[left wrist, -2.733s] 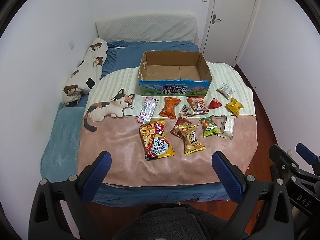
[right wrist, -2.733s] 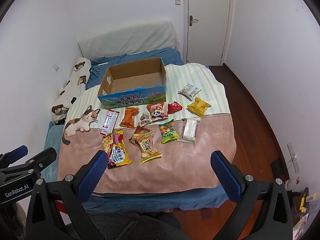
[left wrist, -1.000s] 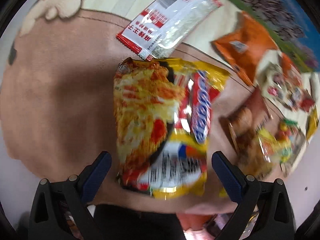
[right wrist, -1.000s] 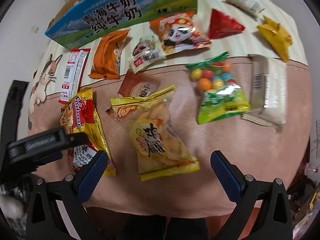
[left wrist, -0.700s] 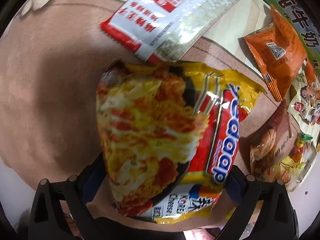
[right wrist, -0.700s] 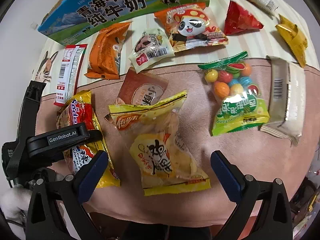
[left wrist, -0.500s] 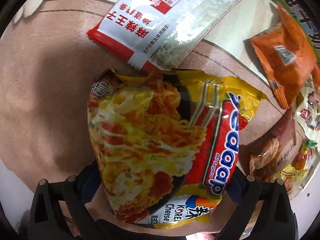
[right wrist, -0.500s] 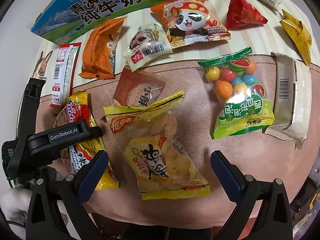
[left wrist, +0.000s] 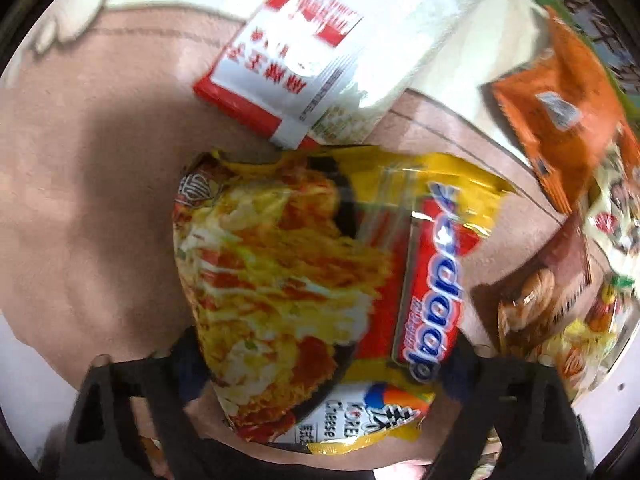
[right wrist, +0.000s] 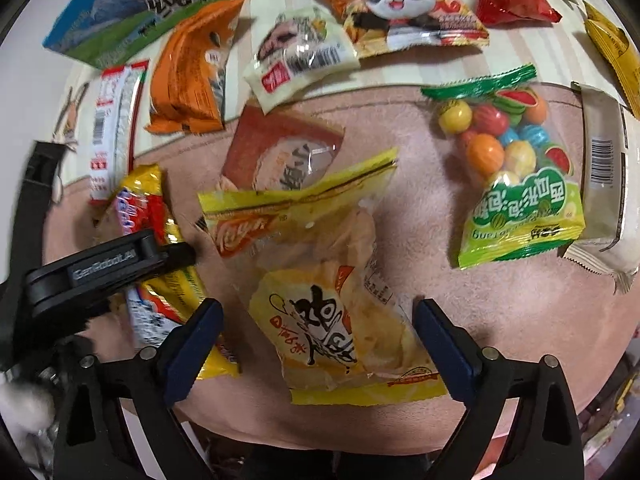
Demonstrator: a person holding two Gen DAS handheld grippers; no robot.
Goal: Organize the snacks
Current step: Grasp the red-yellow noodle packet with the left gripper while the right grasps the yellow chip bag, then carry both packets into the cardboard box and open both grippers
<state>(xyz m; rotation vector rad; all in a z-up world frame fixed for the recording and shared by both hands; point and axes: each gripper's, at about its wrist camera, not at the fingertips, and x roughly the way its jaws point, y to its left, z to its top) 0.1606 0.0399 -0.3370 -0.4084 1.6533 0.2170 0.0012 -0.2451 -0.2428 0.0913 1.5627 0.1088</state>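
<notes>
Both grippers point down at the snacks spread on the pink blanket [right wrist: 500,320]. The left gripper [left wrist: 324,364] sits right over the noodle packet [left wrist: 312,280], yellow and red, lying flat on the blanket; its jaws are closing in with the packet's lower end between them, the dark fingers [left wrist: 188,364] tucked at either side of it, though the blur makes it hard to say whether the pads press yet. Just above the packet lies a red and white sachet [left wrist: 320,48], its corner touching the packet's top edge, and off to the right an orange pouch [left wrist: 560,120].

Over to the right wrist view: the right gripper [right wrist: 318,340] is low over the yellow chip bag [right wrist: 320,288], jaws closing but wide, blue fingers [right wrist: 196,340] standing clear on both sides of the bag and apart from it. The chip bag overlaps a brown packet [right wrist: 280,152] behind it. To the right rests a green bag of coloured gumballs [right wrist: 516,180], beside it a pale wrapped bar [right wrist: 608,200]. Further back sit a panda packet [right wrist: 400,4], a small white packet [right wrist: 300,56], a red triangle pack [right wrist: 512,0], and the blue and green side of the cardboard box [right wrist: 140,4]. The left gripper's black body shows at left, on the noodle packet
</notes>
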